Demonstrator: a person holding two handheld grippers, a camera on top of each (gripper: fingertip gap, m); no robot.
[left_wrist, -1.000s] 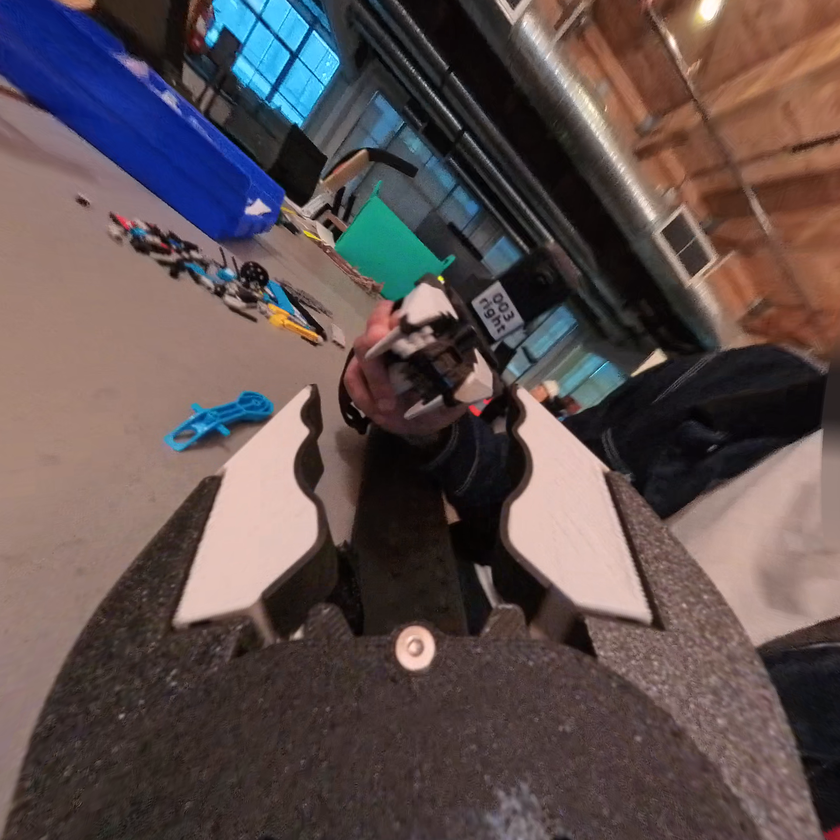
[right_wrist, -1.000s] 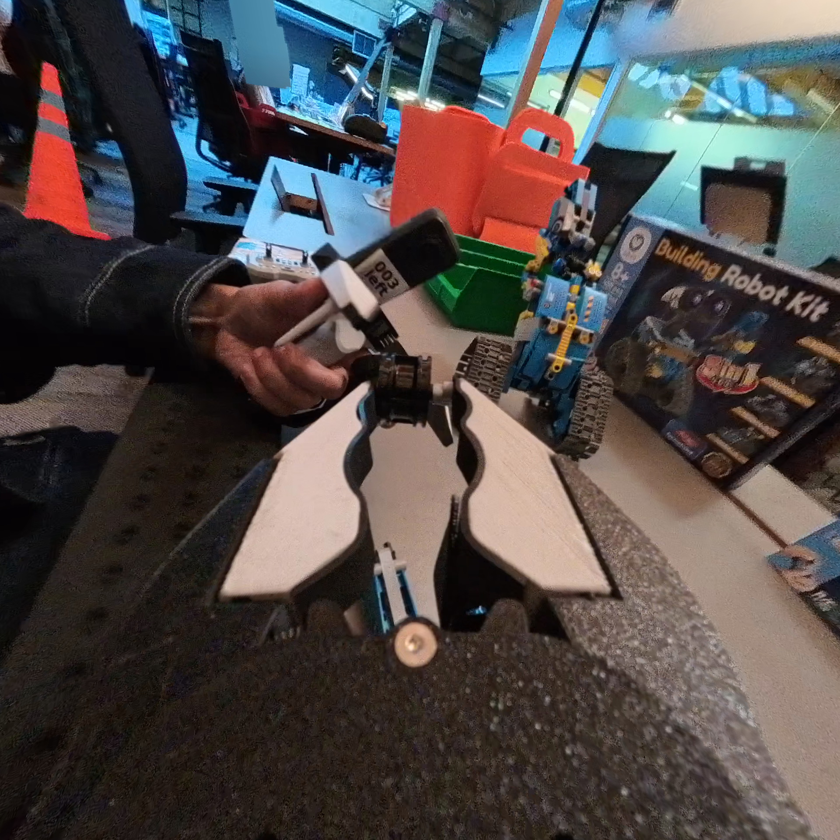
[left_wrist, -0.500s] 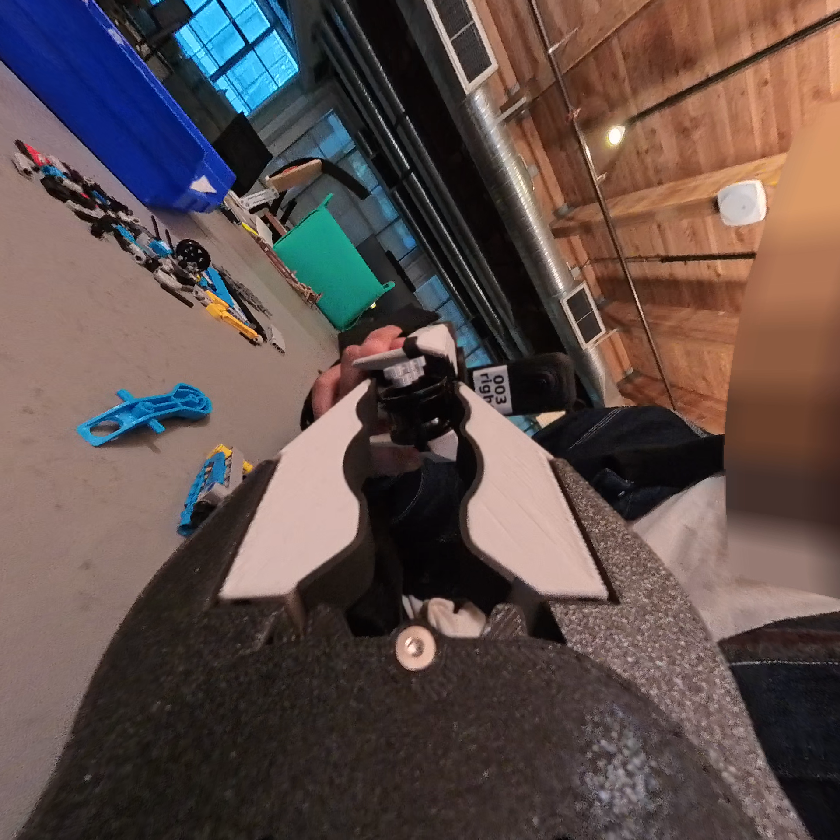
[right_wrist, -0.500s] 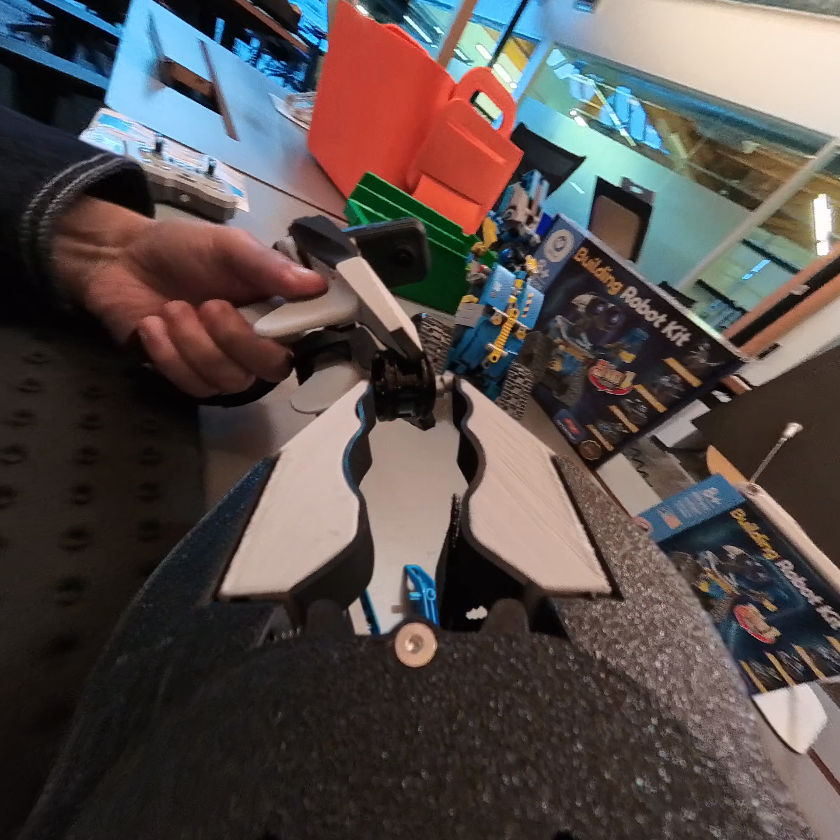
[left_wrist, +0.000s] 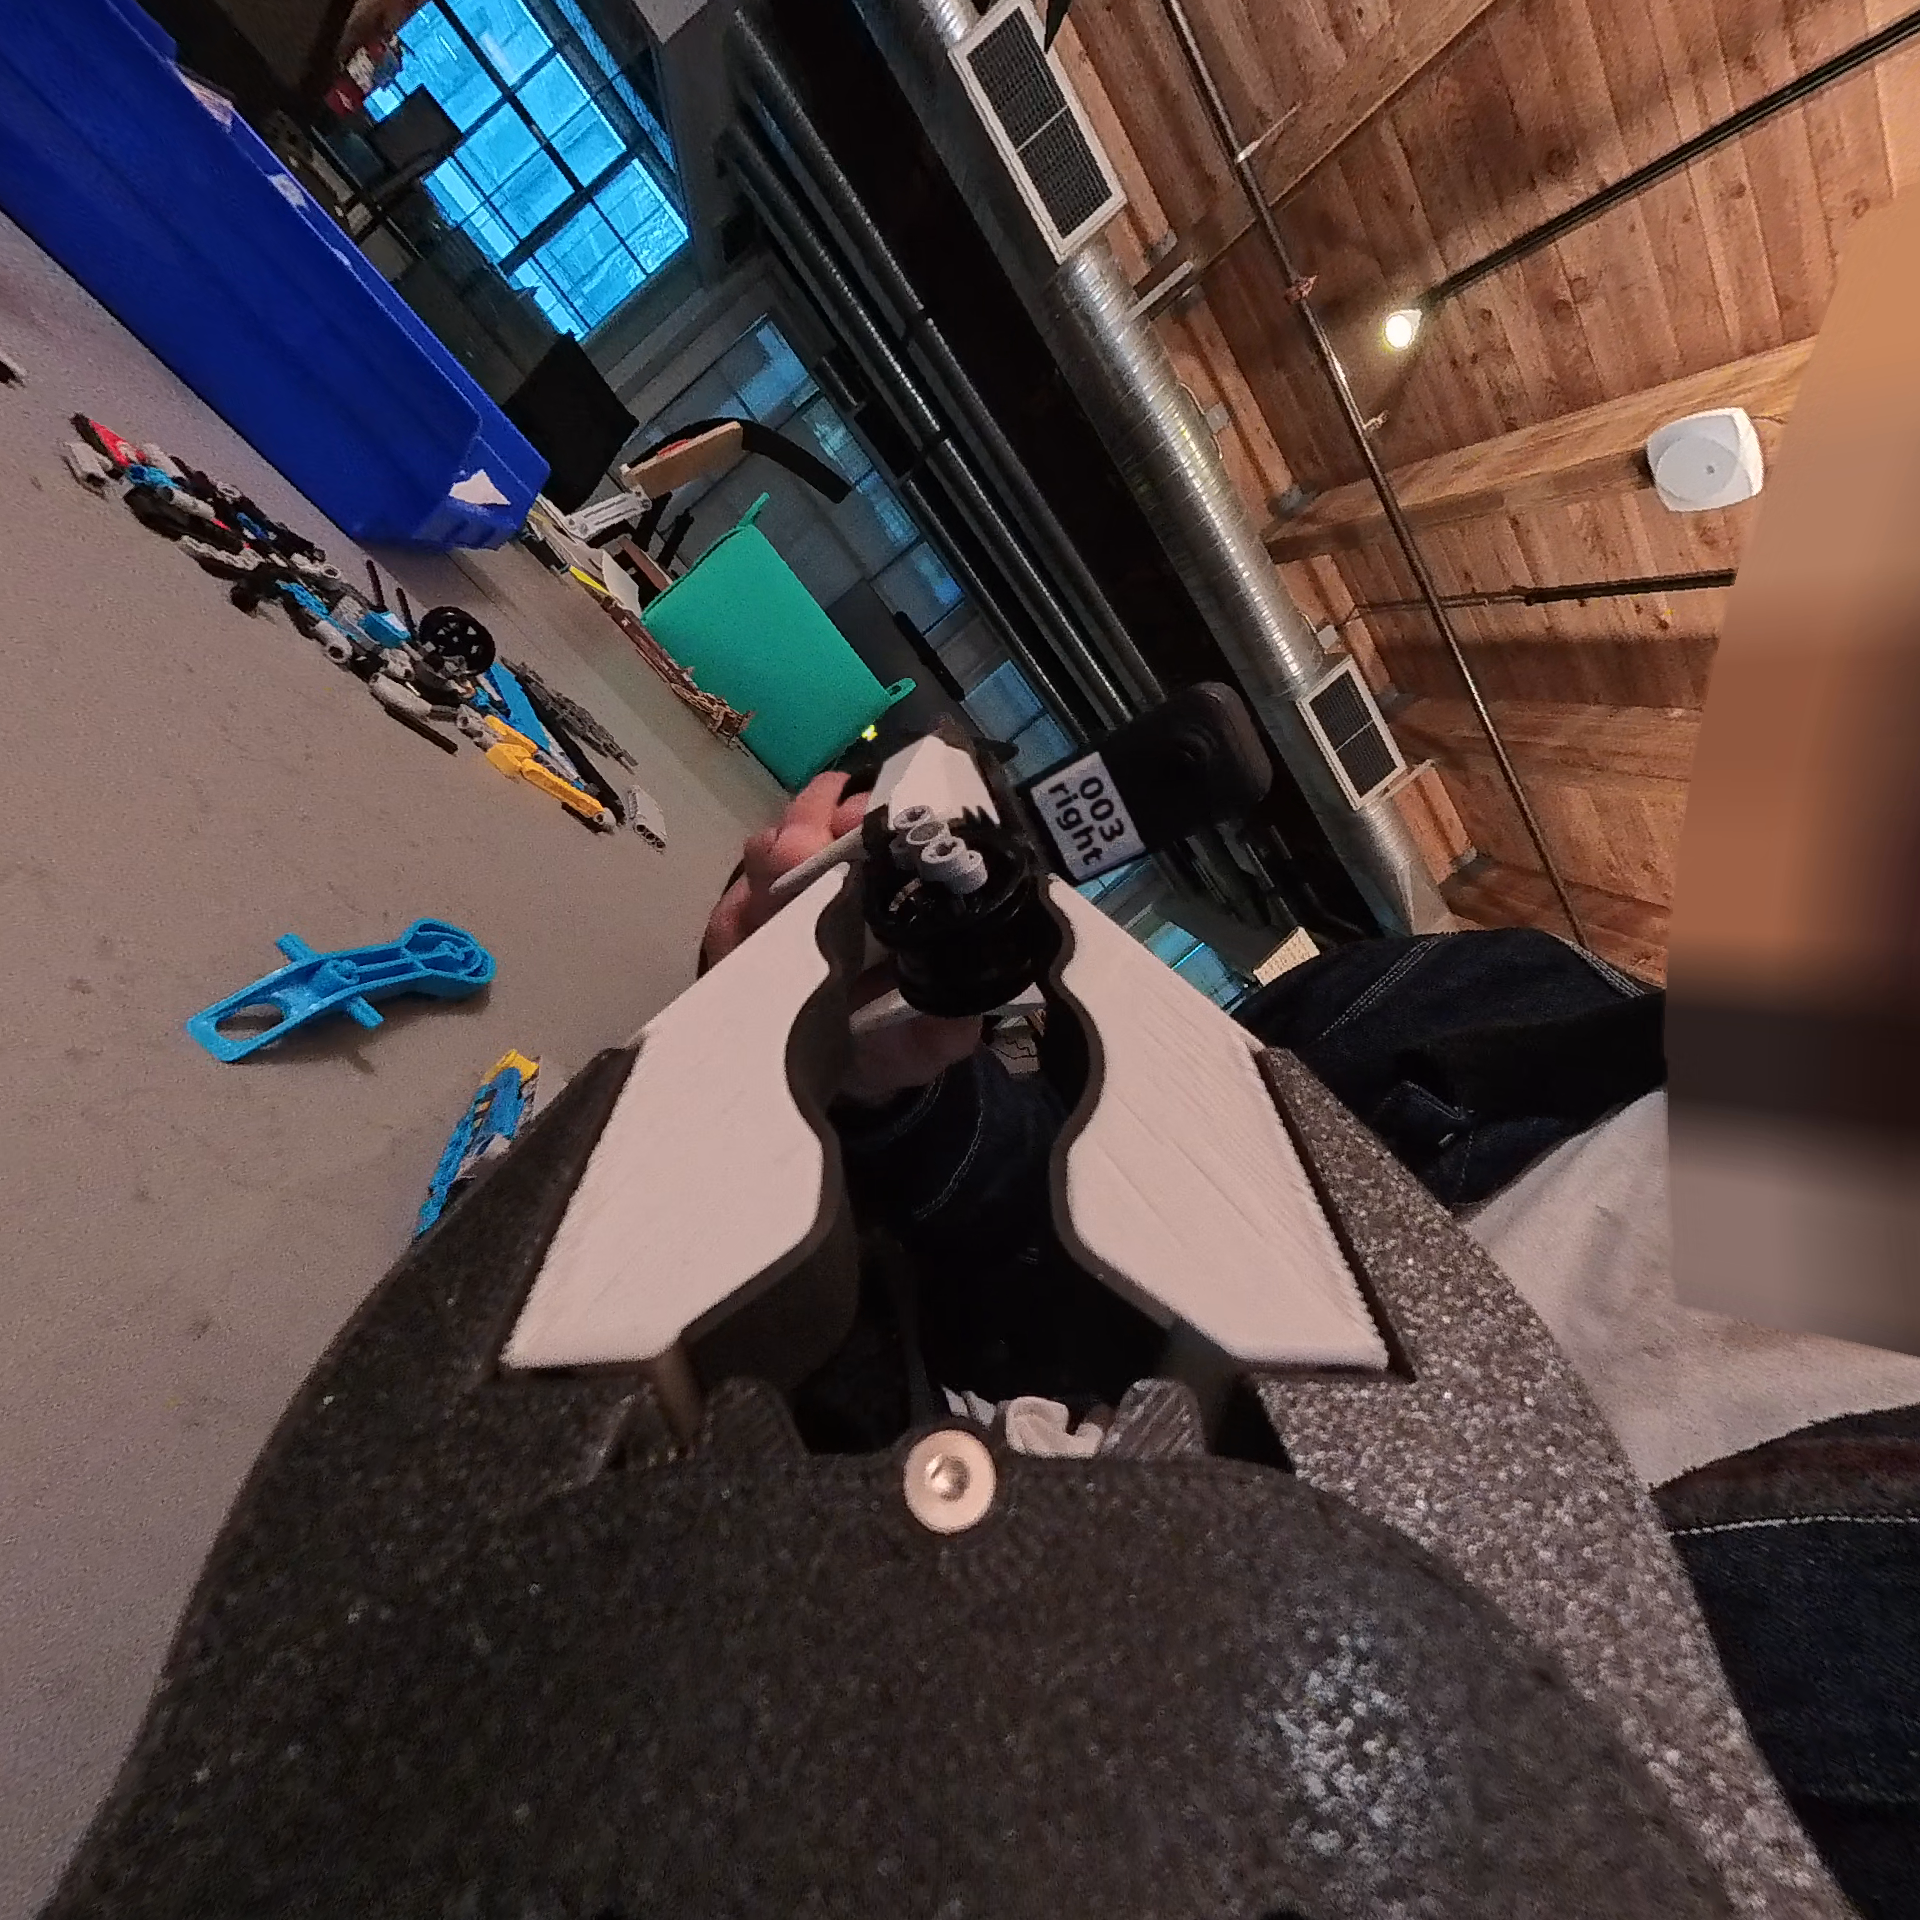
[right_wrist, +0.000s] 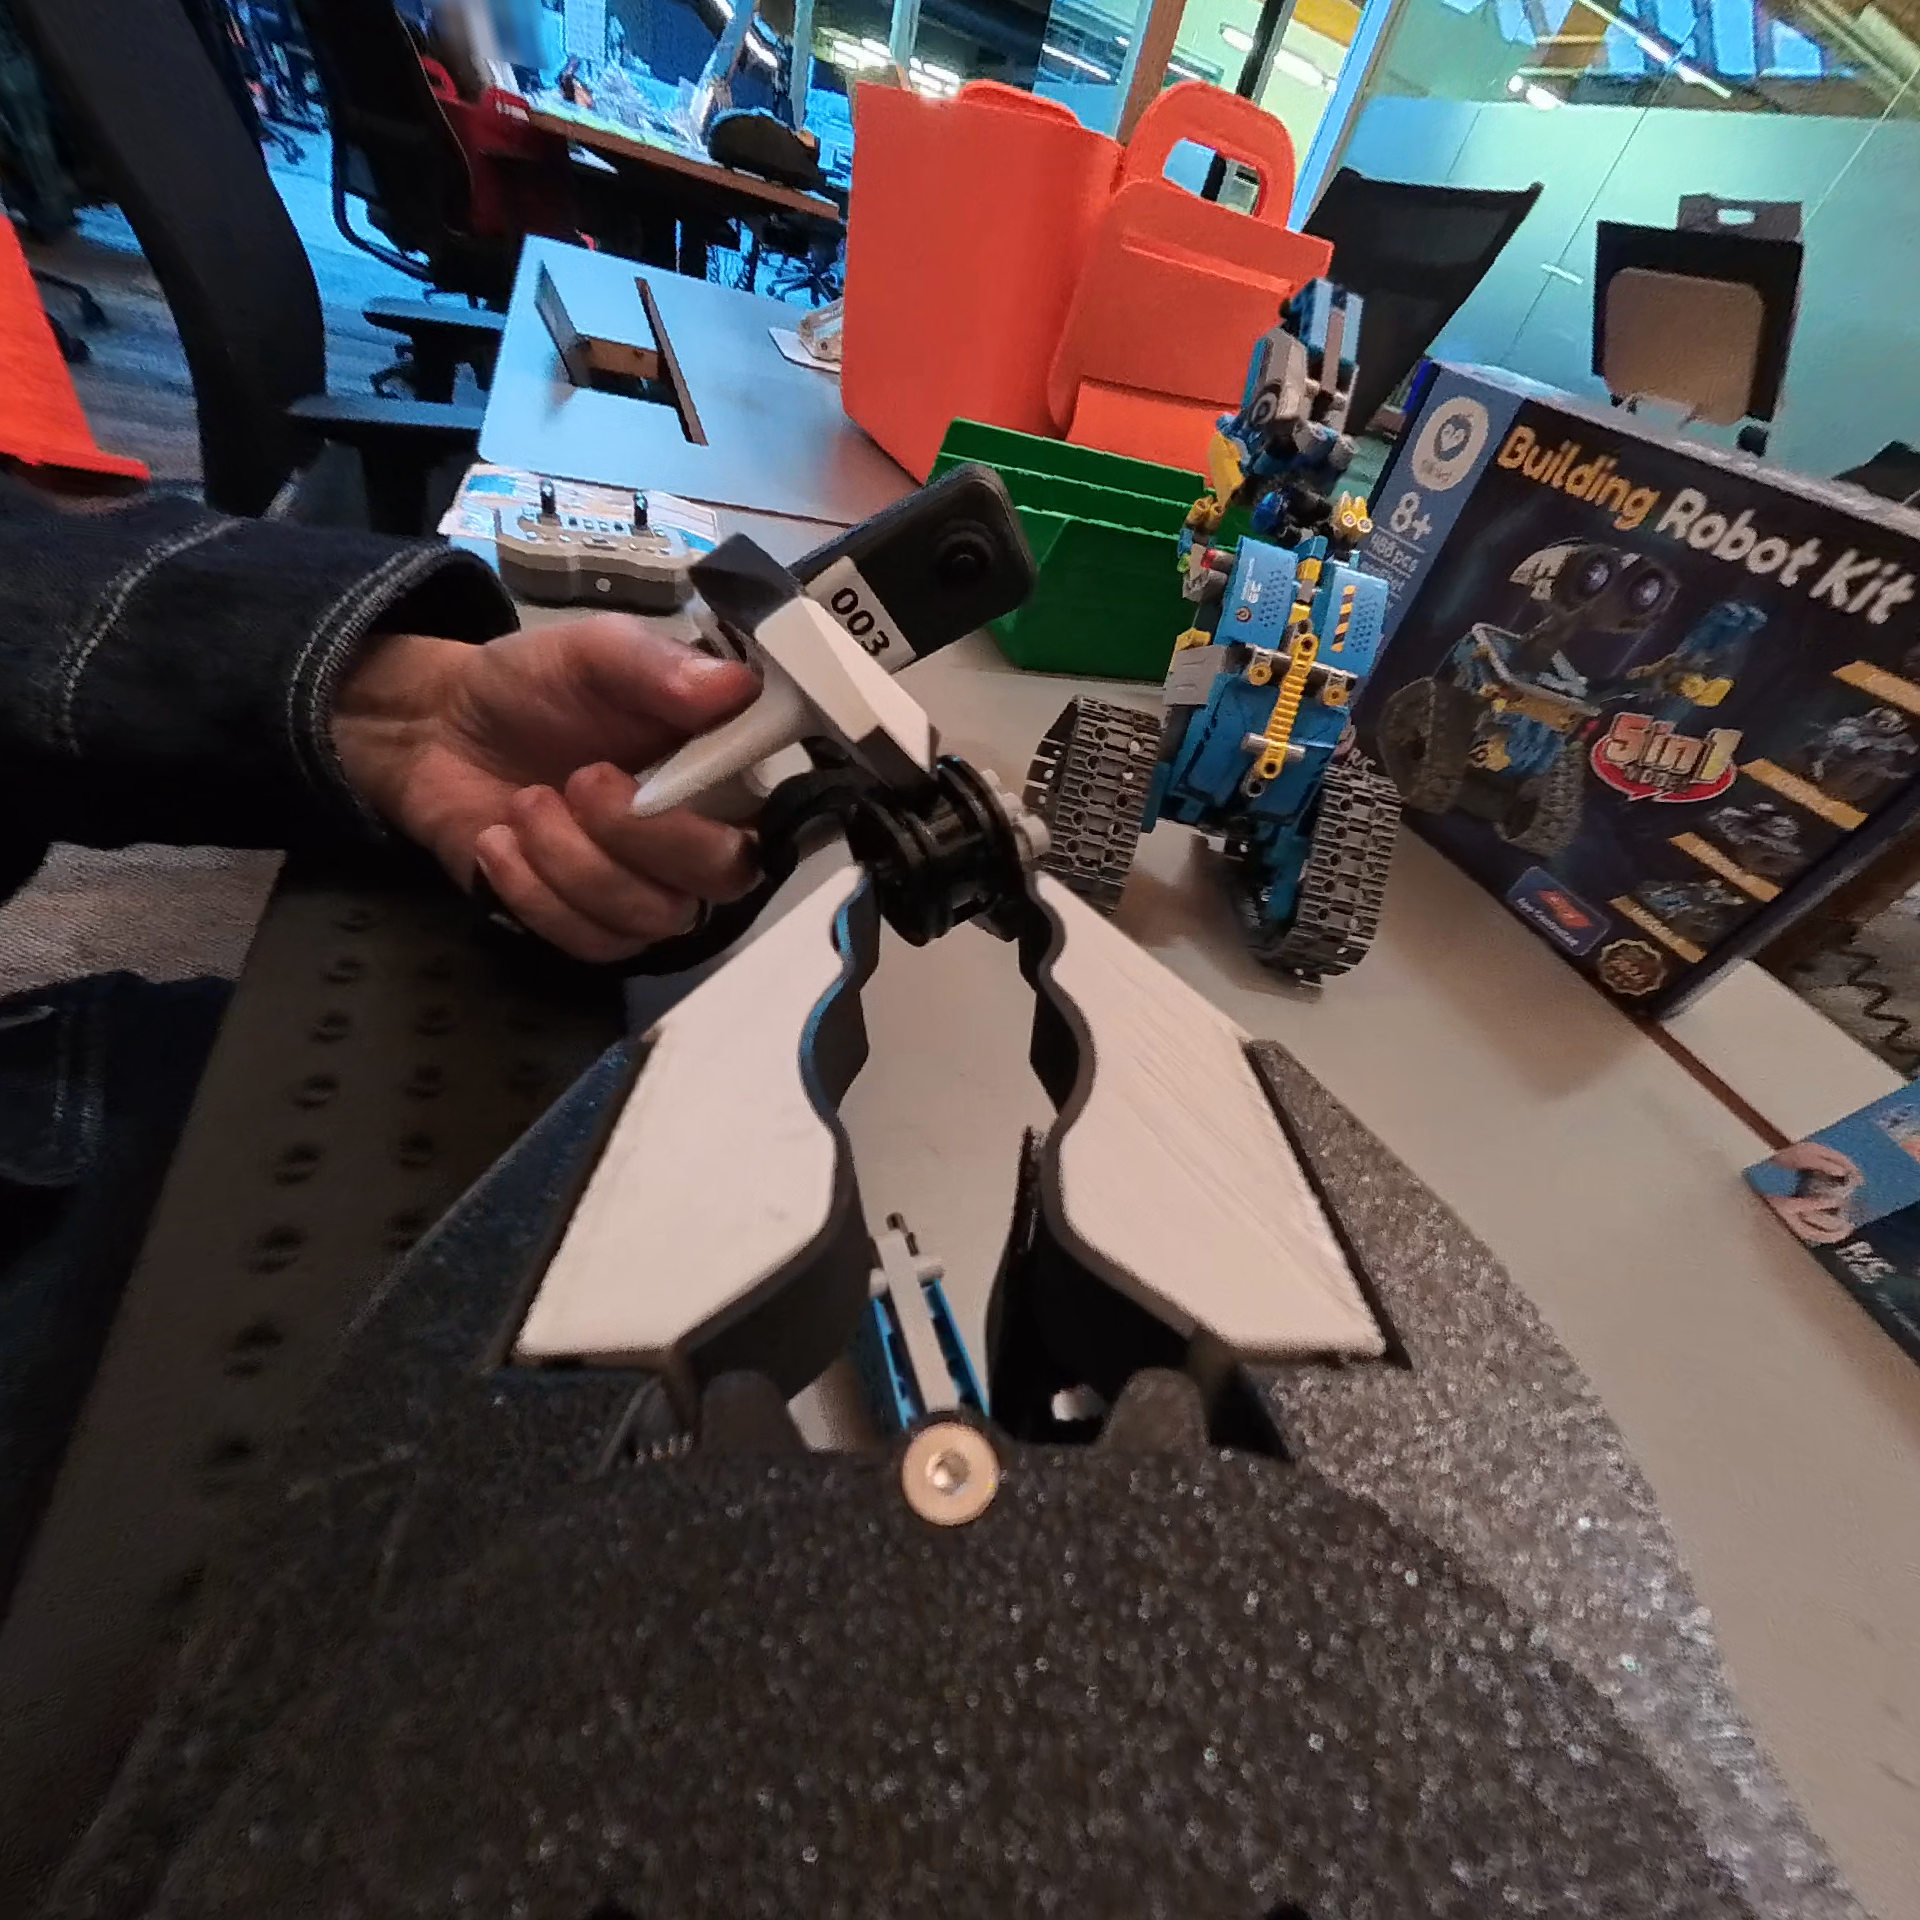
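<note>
A black wheel piece (left_wrist: 951, 961) with a grey three-hole connector (left_wrist: 925, 836) on its end is held in the air between both grippers. My left gripper (left_wrist: 940, 904) is shut on it from one side. The right gripper's white fingers (left_wrist: 935, 774) and a hand show just beyond it. In the right wrist view my right gripper (right_wrist: 951, 894) is shut on the same black wheel piece (right_wrist: 940, 842). The left gripper (right_wrist: 831, 675), held by a hand (right_wrist: 551, 769), meets it from the left. A small blue and white part (right_wrist: 920, 1330) lies on the table under the right gripper.
A blue tracked toy robot (right_wrist: 1268, 727) stands ahead, beside a kit box (right_wrist: 1662, 675), a green bin (right_wrist: 1081, 561), an orange bag (right_wrist: 1039, 291) and a remote (right_wrist: 592, 551). The left wrist view shows loose parts (left_wrist: 395, 644), a blue plastic piece (left_wrist: 343, 982), a blue bin (left_wrist: 239, 281) and a teal bag (left_wrist: 758, 655).
My left gripper was open and apart from the wheel piece; it has moved in and shut on it. The right gripper has kept its hold throughout.
</note>
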